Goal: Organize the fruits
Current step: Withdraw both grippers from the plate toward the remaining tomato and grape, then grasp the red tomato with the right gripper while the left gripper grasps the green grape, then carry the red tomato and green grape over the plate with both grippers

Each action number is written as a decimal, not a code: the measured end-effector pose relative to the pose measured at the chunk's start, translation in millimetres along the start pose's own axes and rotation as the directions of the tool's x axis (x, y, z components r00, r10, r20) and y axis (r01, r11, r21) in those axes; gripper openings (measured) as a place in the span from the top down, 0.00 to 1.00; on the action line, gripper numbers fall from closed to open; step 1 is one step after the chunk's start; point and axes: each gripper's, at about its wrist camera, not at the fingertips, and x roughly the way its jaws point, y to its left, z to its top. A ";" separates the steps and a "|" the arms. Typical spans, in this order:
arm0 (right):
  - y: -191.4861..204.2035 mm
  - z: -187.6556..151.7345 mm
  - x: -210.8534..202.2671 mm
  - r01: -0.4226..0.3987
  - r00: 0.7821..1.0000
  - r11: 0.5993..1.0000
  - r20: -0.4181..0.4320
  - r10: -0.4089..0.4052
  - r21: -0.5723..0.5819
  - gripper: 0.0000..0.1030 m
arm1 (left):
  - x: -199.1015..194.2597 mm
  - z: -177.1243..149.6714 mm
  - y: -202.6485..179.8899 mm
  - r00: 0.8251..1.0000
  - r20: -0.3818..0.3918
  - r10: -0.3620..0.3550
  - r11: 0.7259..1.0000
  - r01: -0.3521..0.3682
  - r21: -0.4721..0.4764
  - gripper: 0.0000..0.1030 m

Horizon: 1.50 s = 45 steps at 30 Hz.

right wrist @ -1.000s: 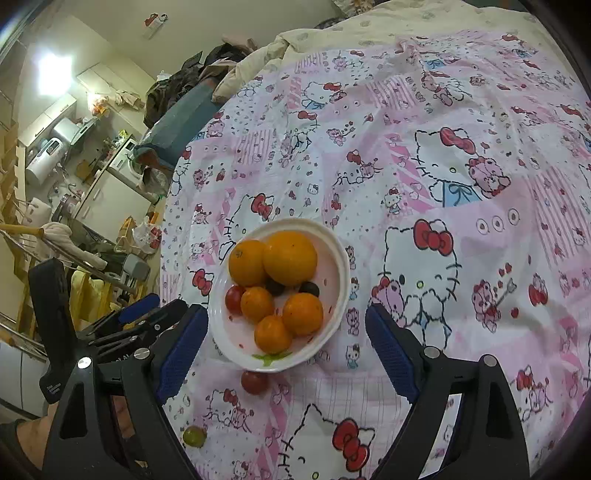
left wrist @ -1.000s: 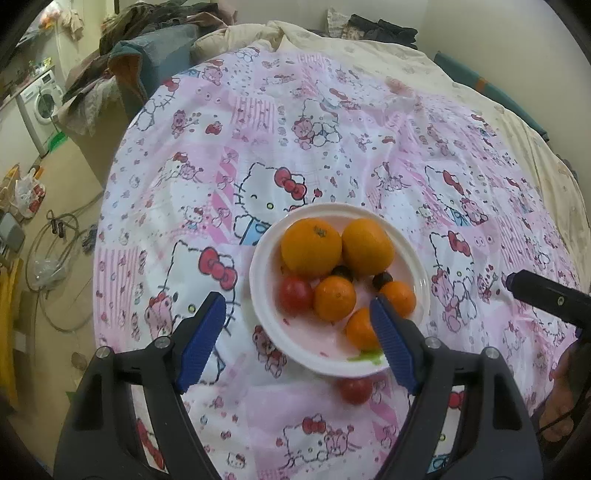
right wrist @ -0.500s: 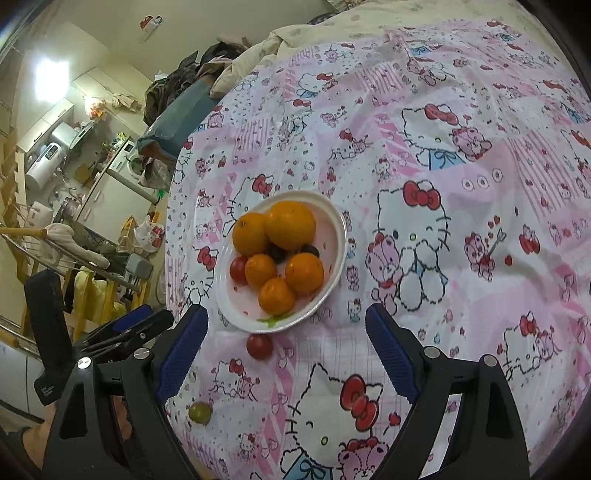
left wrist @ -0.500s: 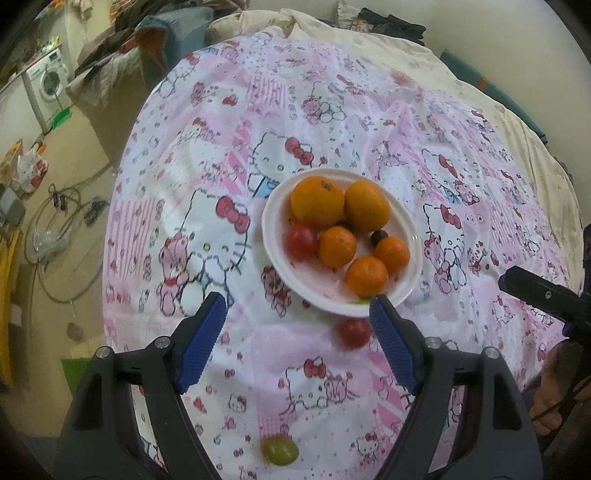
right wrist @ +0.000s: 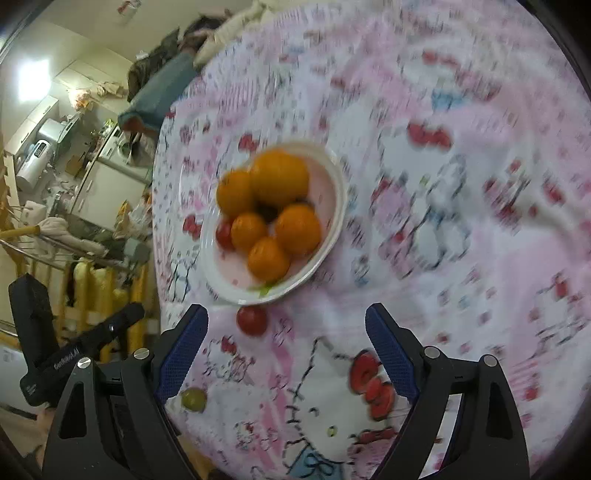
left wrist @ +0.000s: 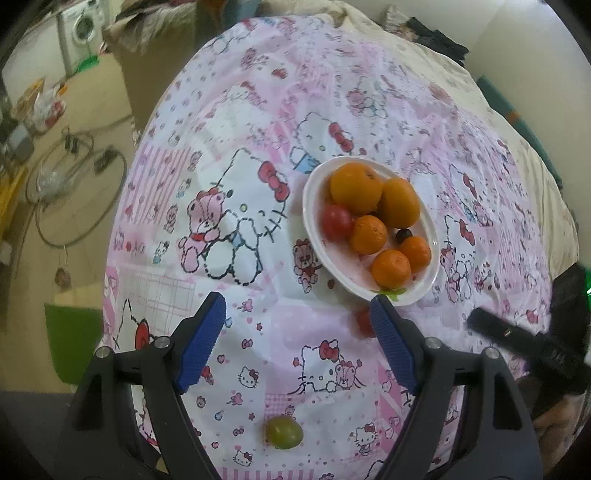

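Two loose fruits on quilt [left wrist: 332, 92]: grape [left wrist: 284, 432] nearest, tomato [right wrist: 252, 320] just before plate [left wrist: 314, 225] | left gripper [left wrist: 297, 343], right gripper [right wrist: 286, 347]: both spread wide, holding nothing | step: approaching loose fruits | next: likely lower over one, close gently | plate: five oranges, one tomato, two dark berries

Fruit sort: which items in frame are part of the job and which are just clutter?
Job:
- white plate with oranges and a tomato
- loose red tomato beside the plate
- loose green grape on the cloth
- left claw, right claw, both open, empty

Clutter:
- washing machine
- cables on floor
- clothes pile
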 end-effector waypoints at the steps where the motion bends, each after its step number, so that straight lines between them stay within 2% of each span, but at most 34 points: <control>1: -0.5 -1.3 7.0 -0.007 1.000 1.000 -0.021 0.007 0.012 0.13 | 0.7 0.3 2.9 1.000 -0.006 0.003 1.000 -0.003 -0.010 0.25; 3: 2.3 -3.2 23.4 -0.005 0.998 1.000 -0.067 0.006 0.016 0.15 | 0.4 -0.1 7.3 1.000 -0.012 0.005 1.000 -0.005 -0.024 0.25; 5: 9.1 -4.3 39.0 0.002 0.994 1.000 -0.107 -0.002 0.002 0.29 | -0.9 -0.4 10.8 1.000 -0.014 0.001 1.000 -0.001 -0.031 0.25; 8: 26.5 -4.7 66.3 0.009 0.988 0.999 -0.153 -0.017 -0.052 0.41 | -2.0 -1.5 14.7 1.000 -0.016 0.008 1.000 -0.008 -0.022 0.25; 12: 42.5 -7.9 92.6 0.063 0.980 0.987 -0.176 -0.089 -0.145 0.51 | -1.4 -5.5 21.9 0.999 -0.025 0.021 1.000 -0.021 -0.006 0.25; 16: 50.2 -11.9 96.2 0.120 0.976 0.965 -0.152 -0.158 -0.232 0.70 | 0.6 -14.2 24.3 0.998 -0.045 0.044 0.998 -0.042 0.036 0.25; 22: 43.4 -10.0 82.5 0.079 0.982 0.974 -0.153 -0.113 -0.210 0.70 | 5.7 -44.9 12.3 0.992 -0.110 0.066 0.988 -0.050 0.144 0.25; 25: 41.8 -13.3 71.3 0.075 0.984 0.976 -0.143 -0.105 -0.203 0.70 | 11.0 -65.5 -0.7 0.984 -0.167 0.061 0.976 -0.024 0.216 0.25; 29: 38.5 -18.9 57.5 0.059 0.988 0.979 -0.128 -0.085 -0.196 0.70 | 16.1 -85.4 -13.9 0.978 -0.189 0.089 0.958 -0.032 0.286 0.26; 32: 39.4 -19.1 52.6 0.052 0.990 0.978 -0.118 -0.077 -0.201 0.70 | 26.3 -99.3 -22.3 0.969 -0.187 0.162 0.932 -0.088 0.351 0.39; 33: 39.2 -19.7 50.9 0.052 0.990 0.978 -0.114 -0.076 -0.201 0.70 | 30.8 -103.1 -23.5 0.964 -0.197 0.178 0.925 -0.095 0.368 0.47; 37: 40.1 -22.2 43.2 0.053 0.992 0.977 -0.104 -0.076 -0.206 0.70 | 35.7 -106.1 -27.6 0.961 -0.179 0.211 0.906 -0.124 0.404 0.59; 40: 40.6 -22.5 39.9 0.045 0.993 0.978 -0.099 -0.067 -0.206 0.70 | 36.7 -106.1 -30.1 0.962 -0.177 0.206 0.905 -0.119 0.409 0.76; 45: 47.9 -22.2 34.5 0.027 0.995 0.977 -0.093 -0.048 -0.214 0.70 | 31.8 -110.4 -40.1 0.965 -0.162 0.206 0.899 -0.122 0.420 0.78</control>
